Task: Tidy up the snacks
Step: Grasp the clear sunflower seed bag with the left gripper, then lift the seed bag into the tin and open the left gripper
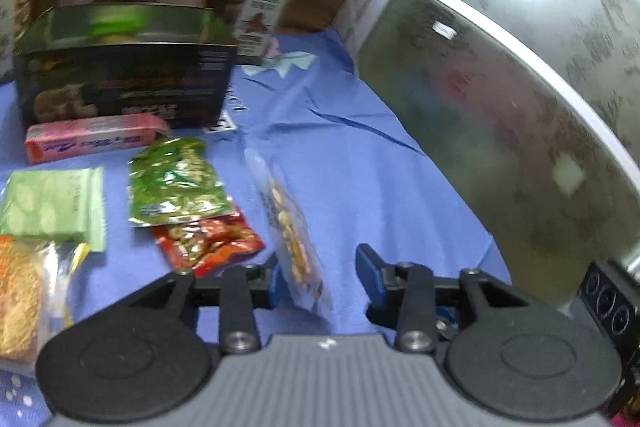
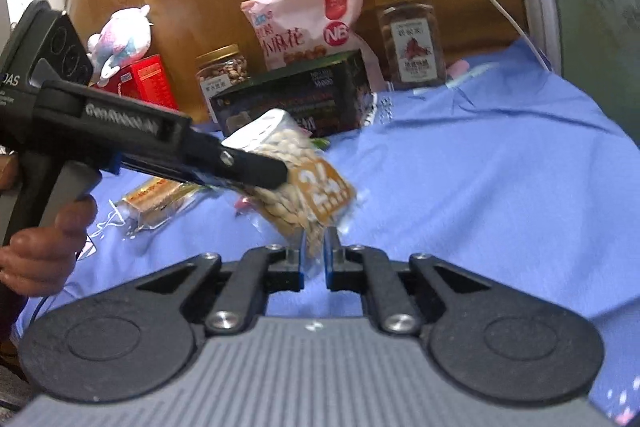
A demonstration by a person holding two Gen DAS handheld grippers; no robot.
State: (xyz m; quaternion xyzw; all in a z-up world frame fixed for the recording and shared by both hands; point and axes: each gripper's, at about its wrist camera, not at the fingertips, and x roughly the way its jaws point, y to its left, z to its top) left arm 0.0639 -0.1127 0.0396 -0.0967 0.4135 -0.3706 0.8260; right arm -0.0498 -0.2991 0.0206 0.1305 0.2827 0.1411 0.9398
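From the left wrist, we see our left gripper [image 1: 320, 275] spread, its left pad against a clear nut bag [image 1: 294, 239] and the right pad apart from it, so it steadies more than grips. Other packets [image 1: 176, 183] lie toward the left edge of the blue cloth [image 1: 360, 167].

From the right wrist, our right gripper [image 2: 314, 259] pinches the nut bag's [image 2: 296, 195] lower end, holding it clear of the cloth, while the left gripper [image 2: 256, 171] reaches across its middle, likely to help carry it.
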